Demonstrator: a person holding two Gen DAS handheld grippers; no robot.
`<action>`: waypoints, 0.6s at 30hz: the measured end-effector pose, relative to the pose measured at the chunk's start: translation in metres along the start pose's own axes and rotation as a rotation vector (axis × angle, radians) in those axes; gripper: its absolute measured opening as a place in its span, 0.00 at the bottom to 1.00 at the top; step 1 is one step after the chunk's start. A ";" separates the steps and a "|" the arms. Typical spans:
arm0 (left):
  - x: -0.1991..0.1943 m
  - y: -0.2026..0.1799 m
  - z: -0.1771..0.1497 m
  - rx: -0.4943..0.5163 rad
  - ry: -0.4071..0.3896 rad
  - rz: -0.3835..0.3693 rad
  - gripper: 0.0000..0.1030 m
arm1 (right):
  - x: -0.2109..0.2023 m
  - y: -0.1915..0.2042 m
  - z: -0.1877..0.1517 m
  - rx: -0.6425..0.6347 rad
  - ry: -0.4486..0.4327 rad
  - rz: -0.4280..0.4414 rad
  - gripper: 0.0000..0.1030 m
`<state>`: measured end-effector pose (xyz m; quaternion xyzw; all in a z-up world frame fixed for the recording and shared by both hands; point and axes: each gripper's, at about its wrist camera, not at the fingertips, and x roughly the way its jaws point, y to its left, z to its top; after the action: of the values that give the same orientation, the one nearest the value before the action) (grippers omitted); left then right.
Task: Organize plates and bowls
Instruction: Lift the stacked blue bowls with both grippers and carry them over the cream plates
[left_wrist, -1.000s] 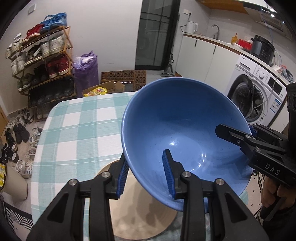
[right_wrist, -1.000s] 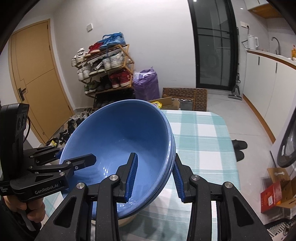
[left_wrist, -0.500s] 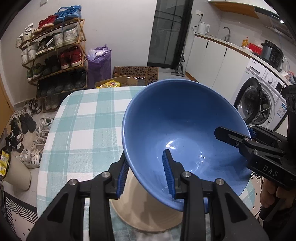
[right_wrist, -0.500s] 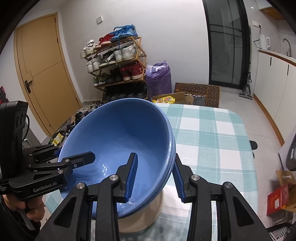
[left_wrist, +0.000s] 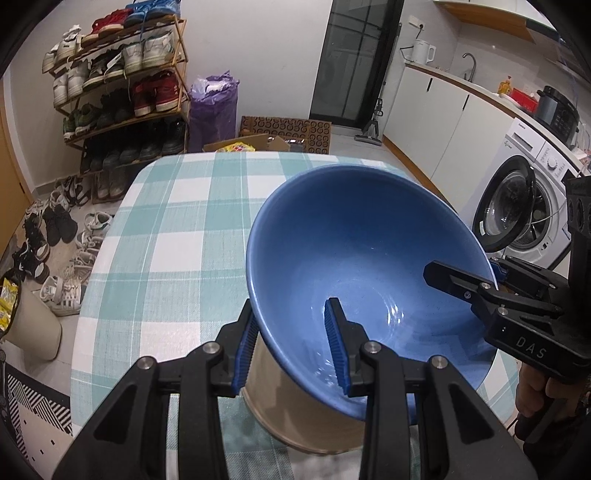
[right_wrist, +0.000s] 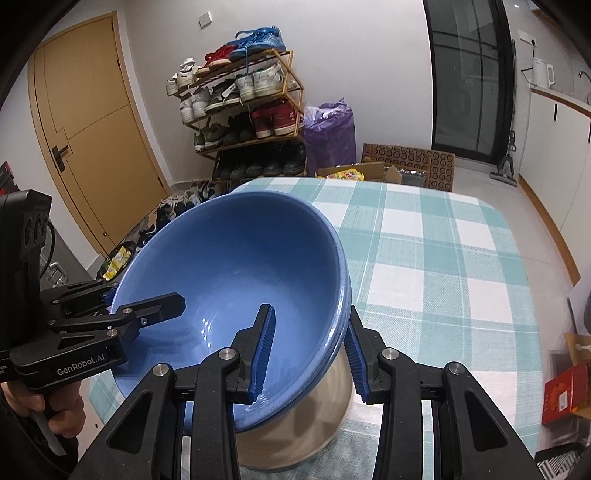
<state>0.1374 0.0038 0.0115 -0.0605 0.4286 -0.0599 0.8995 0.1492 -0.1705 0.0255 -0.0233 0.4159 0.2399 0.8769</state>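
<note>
I have the left gripper (left_wrist: 291, 343) clamped on the near-left rim of the blue bowl (left_wrist: 354, 258), one pad inside the wall and one outside. The right gripper (right_wrist: 310, 354) is clamped the same way on the opposite rim. The right view shows a doubled edge there, so I may be carrying two nested blue bowls; I cannot tell for sure.

The bowl hangs tilted, just above the beige bowl (left_wrist: 295, 410) that stands on the checked tablecloth (left_wrist: 166, 229) at the table's near edge. My judgement is that I am stacking the blue one into the beige one. To do that well I should level the rim first, keep both hands descending together so neither side twists out of the pads, centre the blue base over the beige opening, and release only once I feel it seated. Letting go early risks a slide off the near edge.

The blue bowl is empty, with only light glinting on its glaze. The beige bowl's inside is hidden under the blue one, so I cannot say what it holds.
</note>
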 end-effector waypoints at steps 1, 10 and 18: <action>0.002 0.001 -0.001 -0.003 0.005 0.002 0.33 | 0.004 0.001 -0.001 0.000 0.007 0.001 0.37; 0.016 0.012 -0.008 -0.027 0.037 -0.001 0.33 | 0.025 0.003 -0.007 -0.001 0.041 0.010 0.37; 0.027 0.014 -0.012 -0.034 0.062 -0.006 0.33 | 0.038 0.000 -0.008 0.004 0.065 0.007 0.37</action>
<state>0.1458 0.0126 -0.0182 -0.0753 0.4568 -0.0571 0.8845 0.1642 -0.1575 -0.0075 -0.0281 0.4445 0.2413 0.8622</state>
